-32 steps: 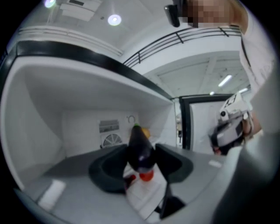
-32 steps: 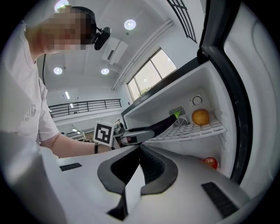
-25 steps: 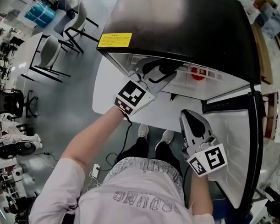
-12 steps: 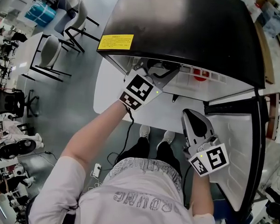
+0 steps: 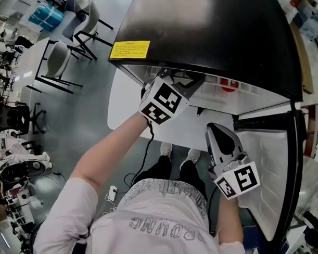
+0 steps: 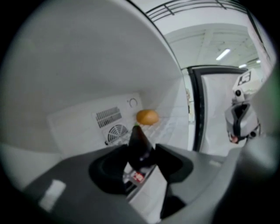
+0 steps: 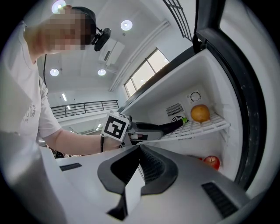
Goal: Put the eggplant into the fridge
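Note:
The dark purple eggplant [image 6: 139,146] sits between the jaws of my left gripper [image 6: 142,154], which is shut on it. Its narrow end points at an orange [image 6: 147,117] on the back of the shelf. In the right gripper view the eggplant [image 7: 171,126] lies level just over the white wire shelf [image 7: 208,126], green stem toward the orange [image 7: 200,113]. In the head view the left gripper's marker cube [image 5: 163,101] is at the fridge [image 5: 204,31] opening, with its jaws hidden under the black top. My right gripper [image 5: 222,143] is shut with nothing in it, beside the open door [image 5: 264,169].
A red apple [image 7: 212,162] lies on the level below the shelf. A fan grille [image 6: 114,131] and a dial are on the fridge's back wall. Chairs [image 5: 57,58] and desks stand to the left of the fridge. A cable [image 5: 142,165] trails on the floor by the person's feet.
My left gripper has pushed further into the fridge with the eggplant and rolled slightly. The right gripper has stayed in place.

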`<action>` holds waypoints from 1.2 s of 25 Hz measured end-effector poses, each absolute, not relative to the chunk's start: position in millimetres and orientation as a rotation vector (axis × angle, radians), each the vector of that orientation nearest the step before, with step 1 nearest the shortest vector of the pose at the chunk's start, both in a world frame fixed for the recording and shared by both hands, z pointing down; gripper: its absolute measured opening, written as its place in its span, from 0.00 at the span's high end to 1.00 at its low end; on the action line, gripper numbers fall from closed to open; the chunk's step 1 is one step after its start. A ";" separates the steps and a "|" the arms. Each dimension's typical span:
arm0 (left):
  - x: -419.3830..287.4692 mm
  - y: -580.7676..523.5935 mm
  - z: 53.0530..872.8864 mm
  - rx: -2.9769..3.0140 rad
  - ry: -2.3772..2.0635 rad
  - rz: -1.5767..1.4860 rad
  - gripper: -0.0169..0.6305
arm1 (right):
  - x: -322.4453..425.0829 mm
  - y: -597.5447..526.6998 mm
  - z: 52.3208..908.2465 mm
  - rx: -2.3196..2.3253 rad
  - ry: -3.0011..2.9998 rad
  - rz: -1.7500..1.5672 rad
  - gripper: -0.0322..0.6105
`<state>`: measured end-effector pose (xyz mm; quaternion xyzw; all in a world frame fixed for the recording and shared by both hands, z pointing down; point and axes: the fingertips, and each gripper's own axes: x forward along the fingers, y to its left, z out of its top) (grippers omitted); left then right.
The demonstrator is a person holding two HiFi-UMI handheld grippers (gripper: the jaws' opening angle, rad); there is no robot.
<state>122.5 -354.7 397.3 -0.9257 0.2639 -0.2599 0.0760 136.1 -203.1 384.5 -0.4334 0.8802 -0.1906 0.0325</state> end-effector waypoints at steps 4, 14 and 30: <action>123.8 -356.9 400.6 -2.761 0.808 -0.816 0.66 | 137.3 -203.5 386.1 -1.334 2.708 -0.591 0.94; 123.1 -359.6 406.0 -2.751 0.826 -0.909 0.65 | 132.6 -202.5 385.8 -1.317 2.721 -0.586 0.94; 124.3 -355.7 404.6 -2.753 0.831 -0.886 0.59 | 135.6 -203.0 384.0 -1.332 2.712 -0.577 0.94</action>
